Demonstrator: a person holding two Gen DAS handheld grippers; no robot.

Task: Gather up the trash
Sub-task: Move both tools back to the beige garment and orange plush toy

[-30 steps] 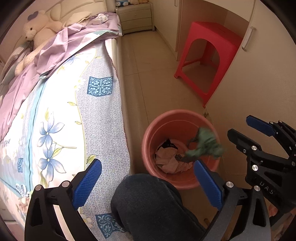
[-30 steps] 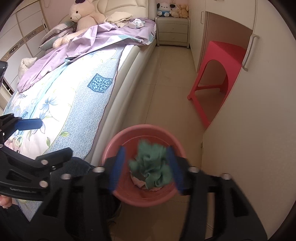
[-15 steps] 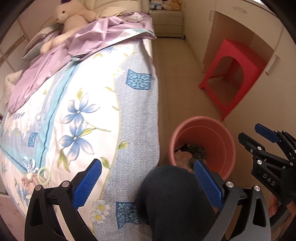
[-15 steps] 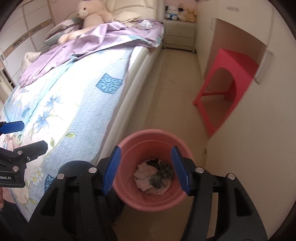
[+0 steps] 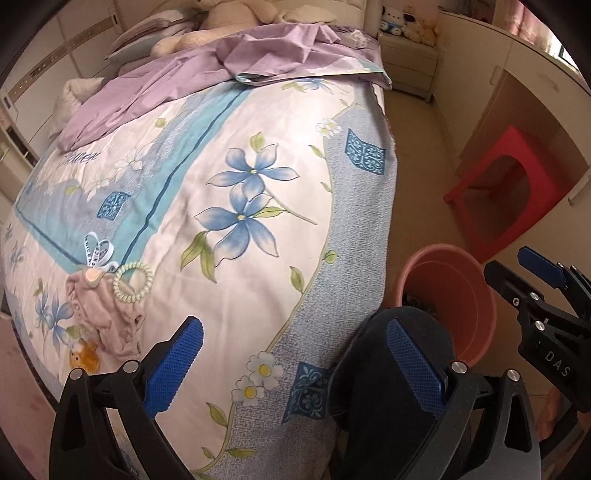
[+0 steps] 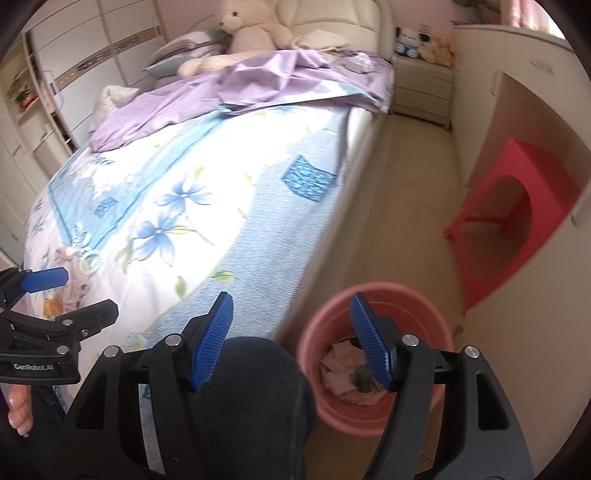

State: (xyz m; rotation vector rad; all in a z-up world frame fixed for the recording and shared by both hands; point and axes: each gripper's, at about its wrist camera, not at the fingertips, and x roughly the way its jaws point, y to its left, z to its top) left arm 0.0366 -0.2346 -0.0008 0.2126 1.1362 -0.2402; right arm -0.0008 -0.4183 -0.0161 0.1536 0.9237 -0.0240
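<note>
A pink bin (image 5: 448,295) (image 6: 373,299) stands on the floor beside the bed, with crumpled pale and dark trash (image 6: 351,376) inside. On the bed's near left lie a pink crumpled cloth (image 5: 107,314), a pale green coil hair tie (image 5: 133,282), a white ribbon (image 5: 96,251) and a small orange piece (image 5: 86,360). My left gripper (image 5: 295,365) is open and empty, over the bed's near edge. My right gripper (image 6: 295,343) is open and empty, above my knee and the bin's left rim.
My dark-trousered knee (image 5: 391,350) (image 6: 251,387) is between bed and bin. A red plastic stool (image 5: 509,192) (image 6: 513,206) stands by the cream cabinet at right. A purple sheet (image 5: 221,70) and teddy bear (image 6: 247,33) lie at the bed's head, a nightstand (image 6: 423,88) beyond.
The green trash has left my right gripper and dropped into the bin. Both grippers have swung left from the bin toward the bed, bringing the items on the bed's near left into view.
</note>
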